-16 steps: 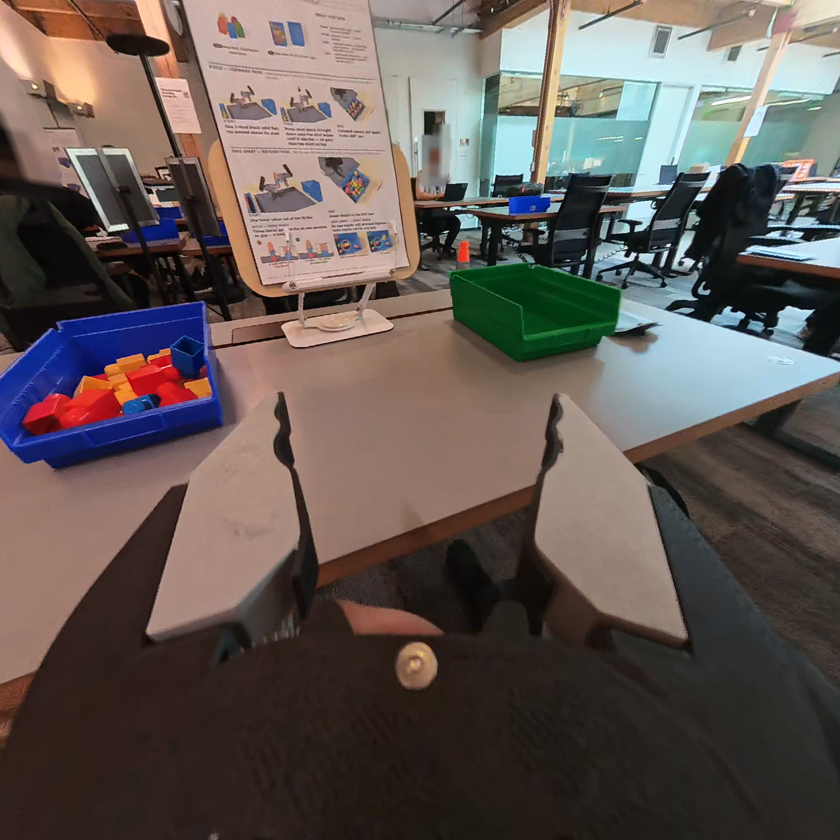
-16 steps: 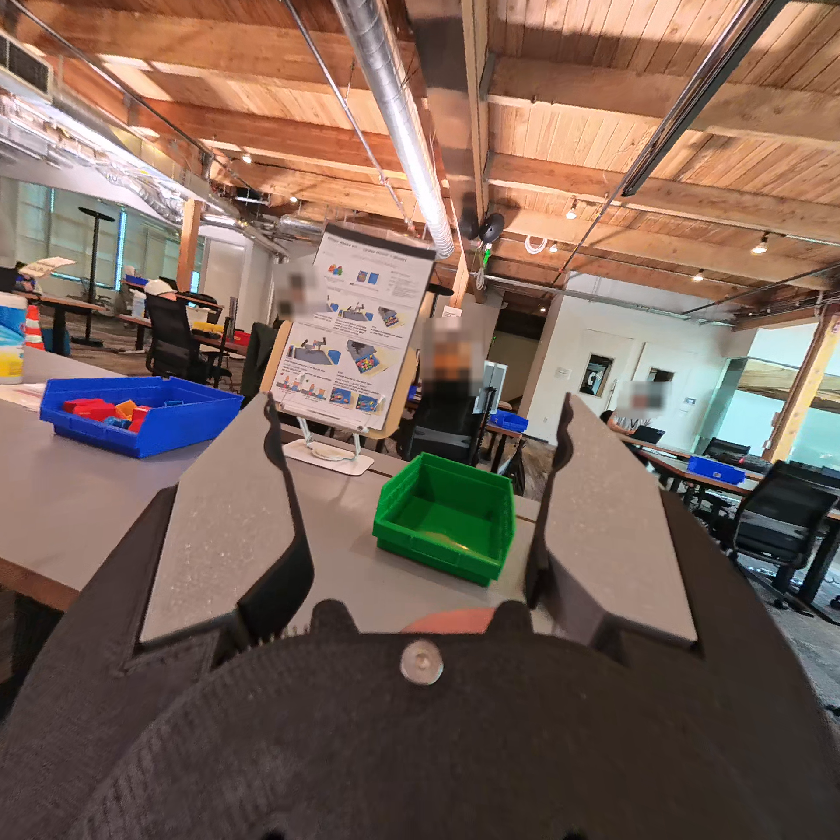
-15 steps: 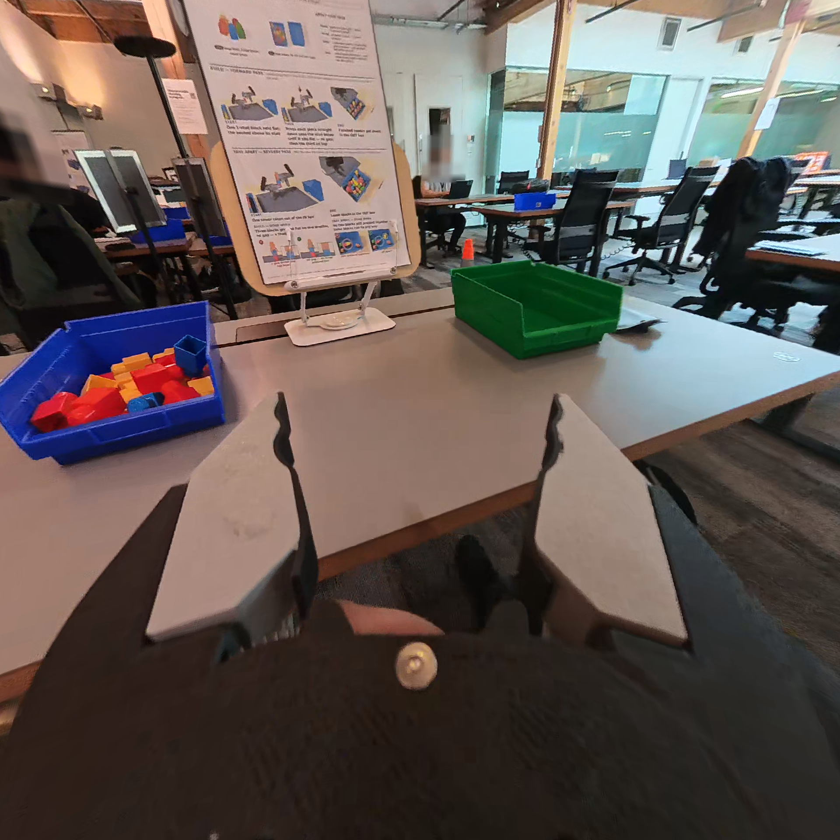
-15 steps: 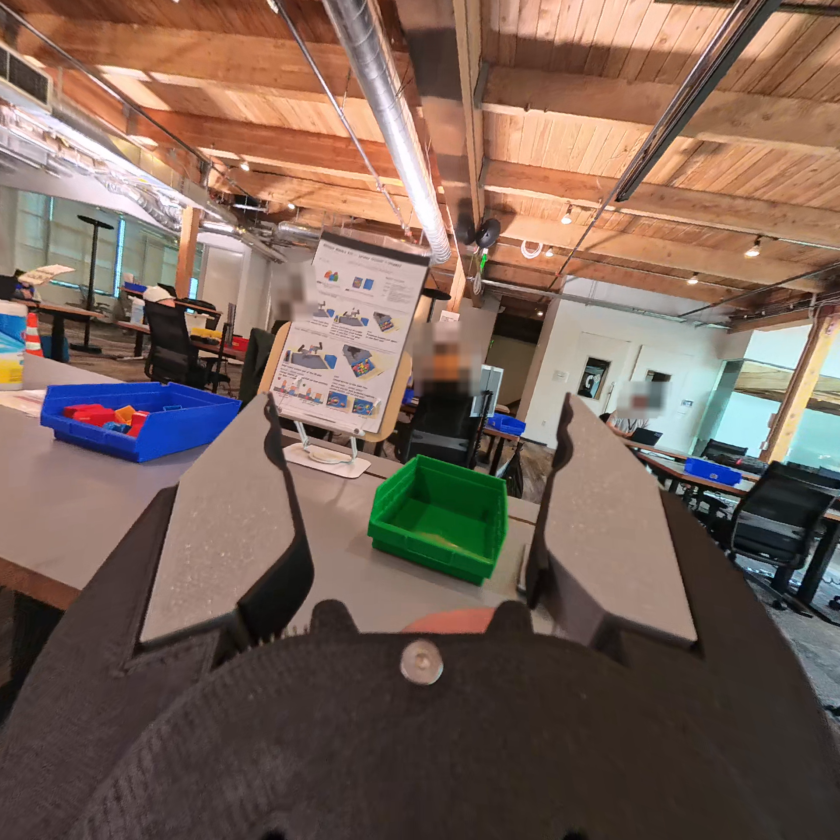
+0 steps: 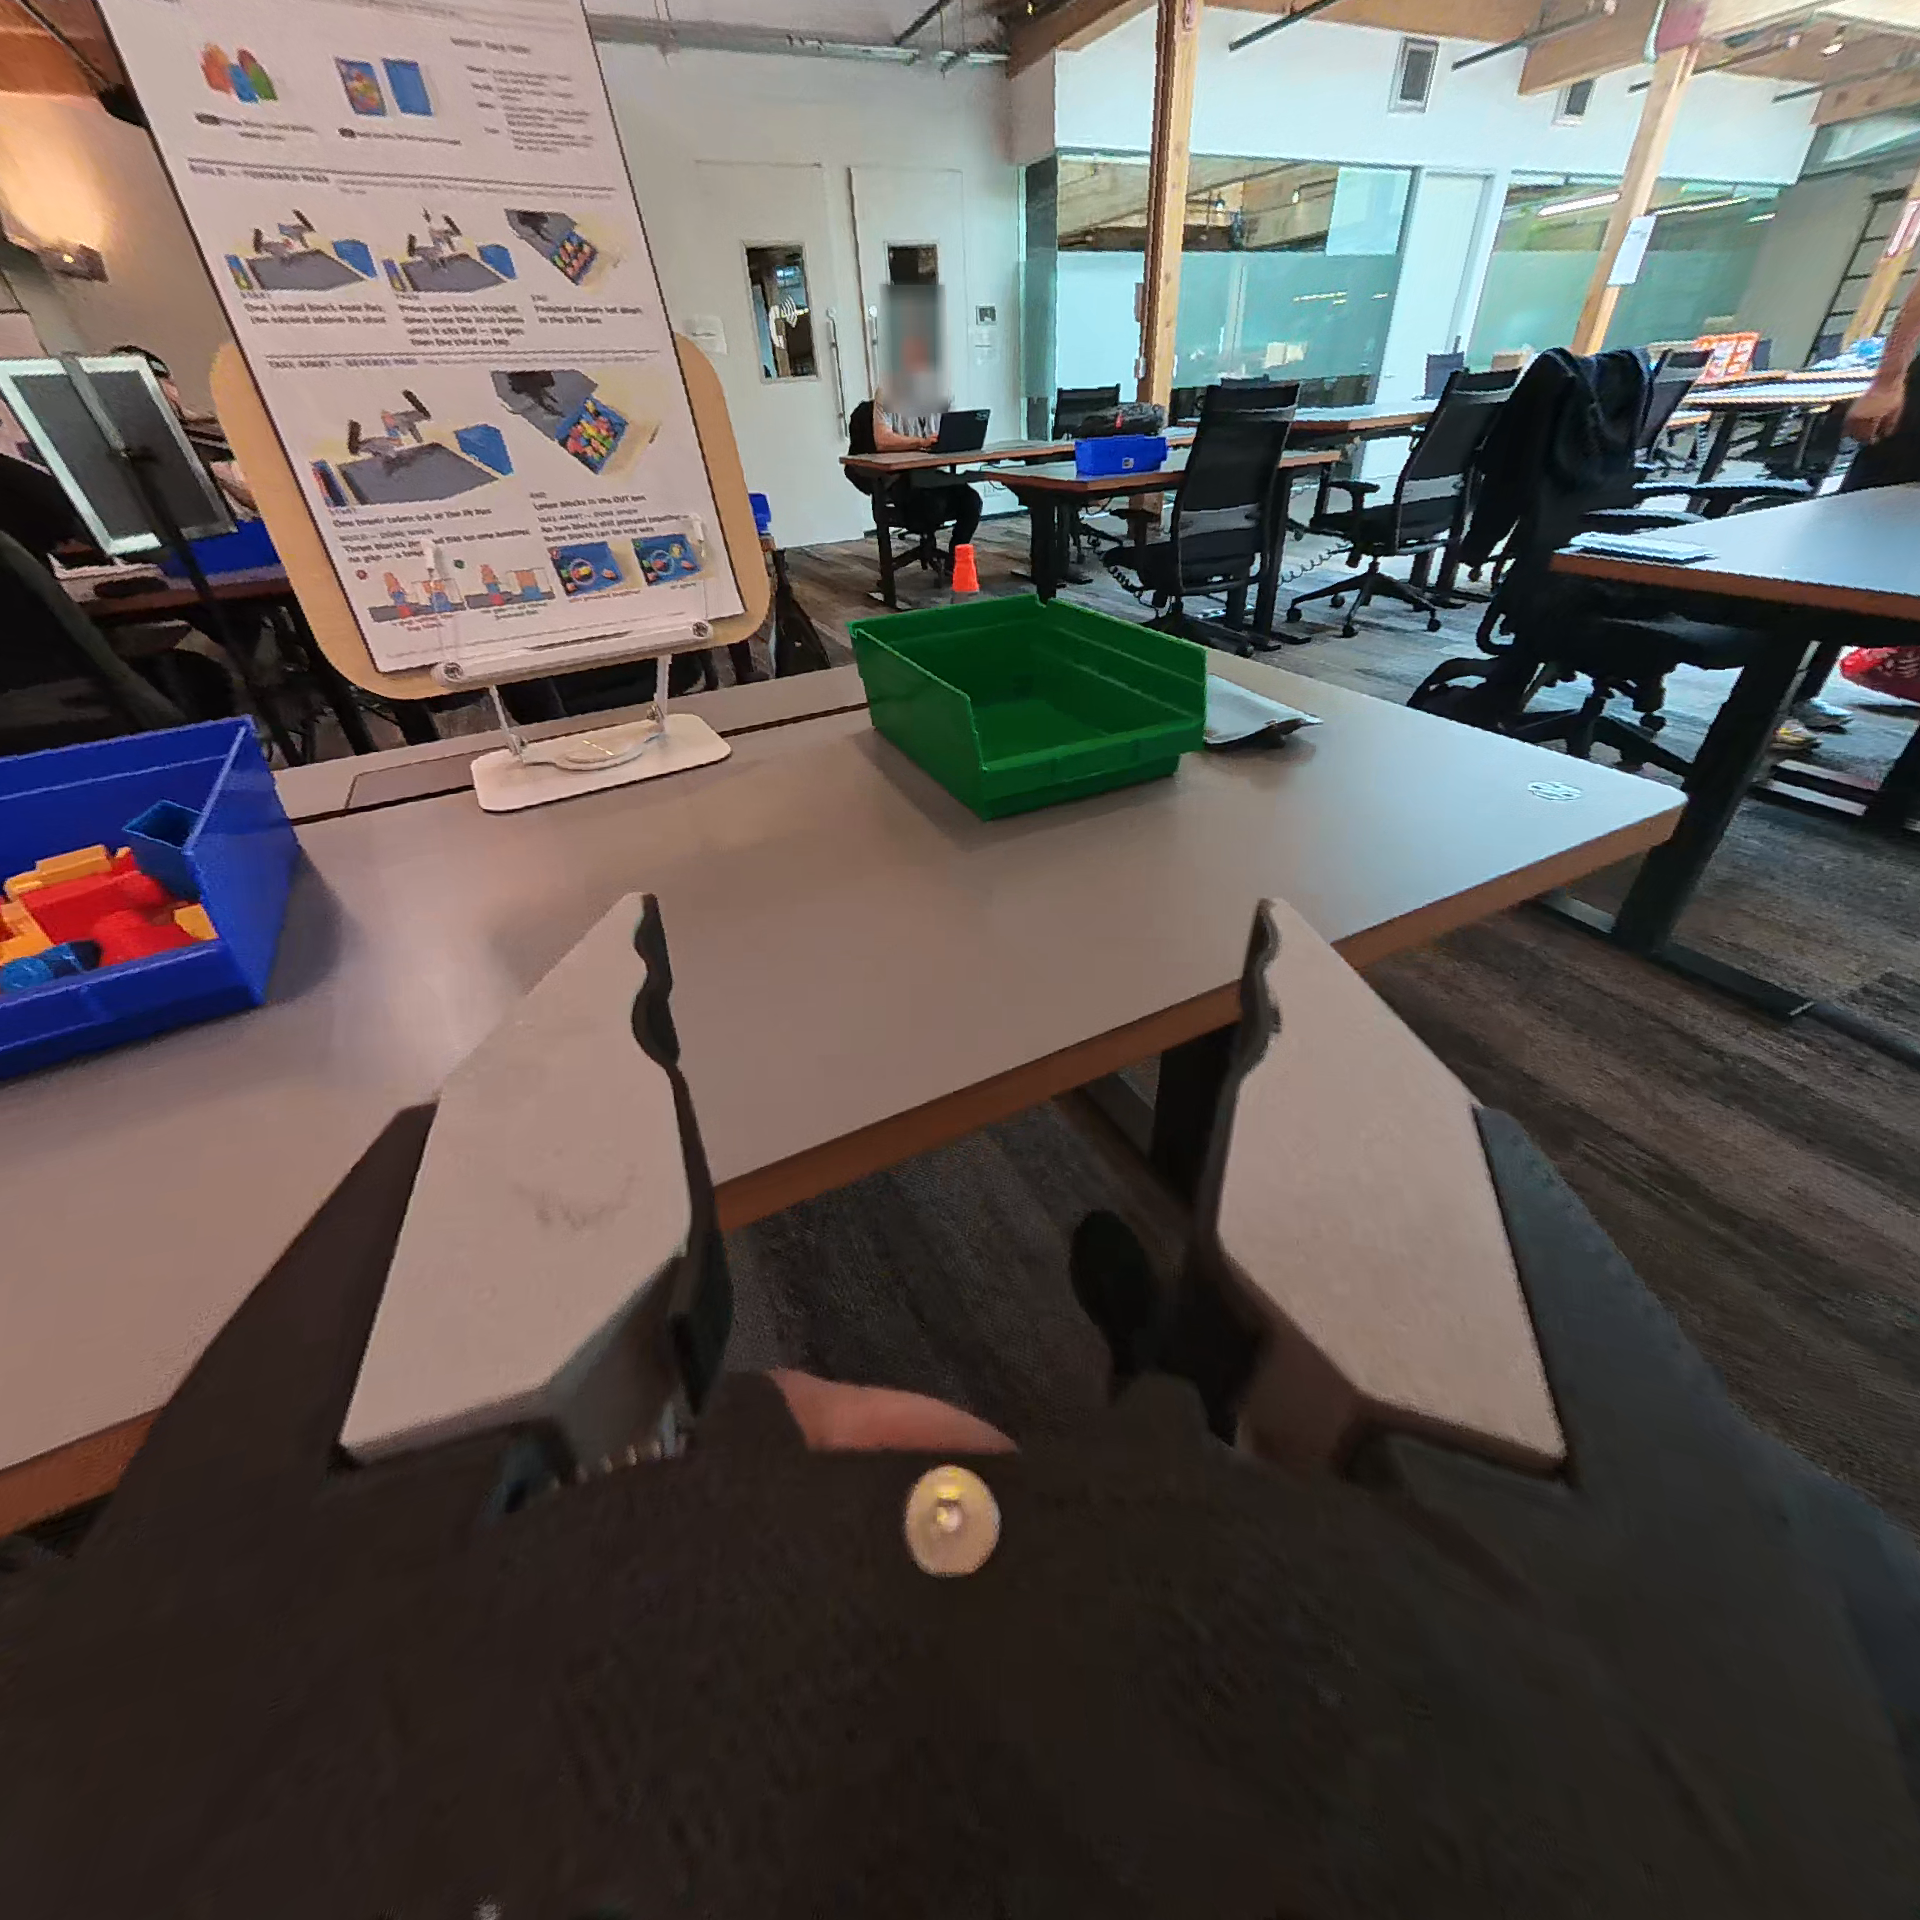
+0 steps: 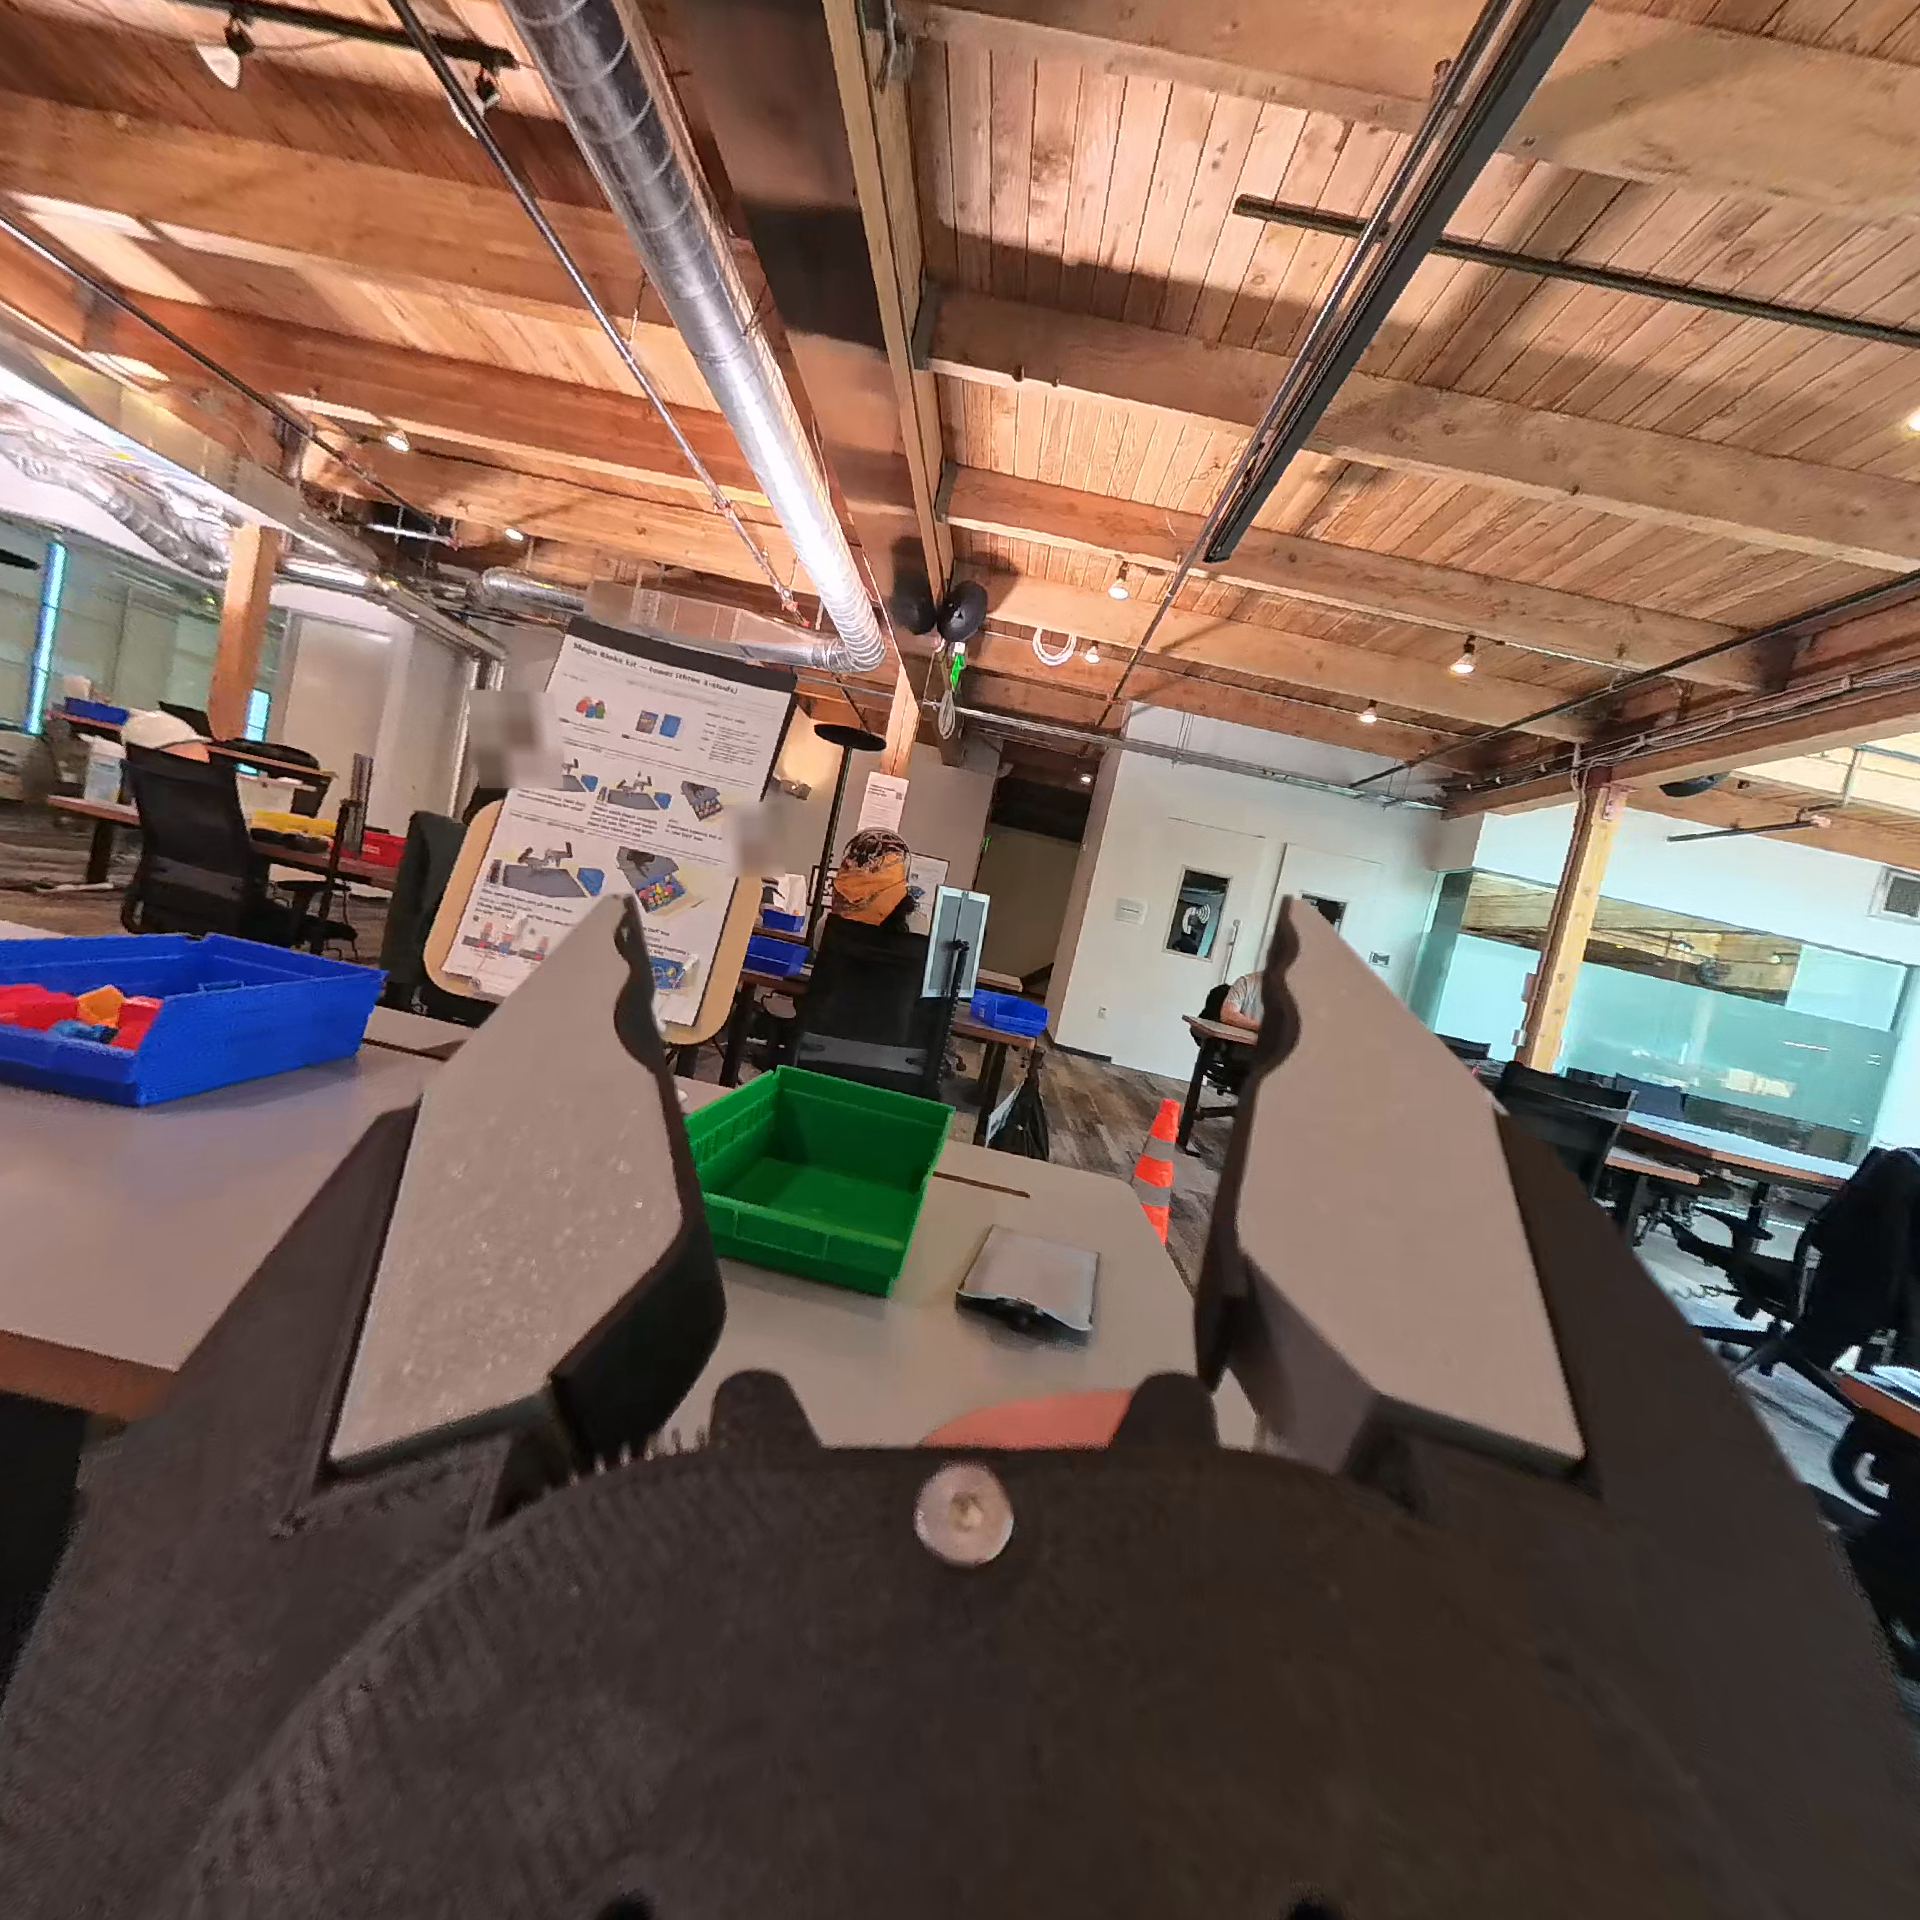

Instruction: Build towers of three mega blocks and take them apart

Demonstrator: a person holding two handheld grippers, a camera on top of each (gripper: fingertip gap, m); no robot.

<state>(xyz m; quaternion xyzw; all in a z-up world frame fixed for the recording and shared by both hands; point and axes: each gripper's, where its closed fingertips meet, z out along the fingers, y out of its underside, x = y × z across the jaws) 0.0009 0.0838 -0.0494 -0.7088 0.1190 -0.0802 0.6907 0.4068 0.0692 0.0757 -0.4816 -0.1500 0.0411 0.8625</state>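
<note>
Blocks (image 5: 99,920), red, yellow and blue, lie loose in a heap inside the blue bin (image 5: 223,831) at the left of the grey table (image 5: 883,935); none stands on the table and no tower exists, so the step in hand is judged to be the first pick. The green bin (image 5: 1039,707) sits empty toward the far right of the table, with a flat grey pouch (image 6: 1029,1288) just beside it, and an instruction board on a stand (image 5: 499,436) rises between the two bins at the back edge. Left gripper (image 5: 956,935) hangs over the near table edge, jaws wide apart, nothing between them, well apart from the blue bin. Right gripper (image 6: 956,935) is likewise spread and empty, tilted upward so its view takes in the ceiling more than the work surface. Recommendation: lower and level the right gripper first. Bring the left gripper across to the blue bin, choose a block lying free on top of the heap, approach from above, and clamp on its flat side walls rather than its studs. Risk noted: neighbouring blocks crowd the pile and may be dragged or wedged against the bin wall.
</note>
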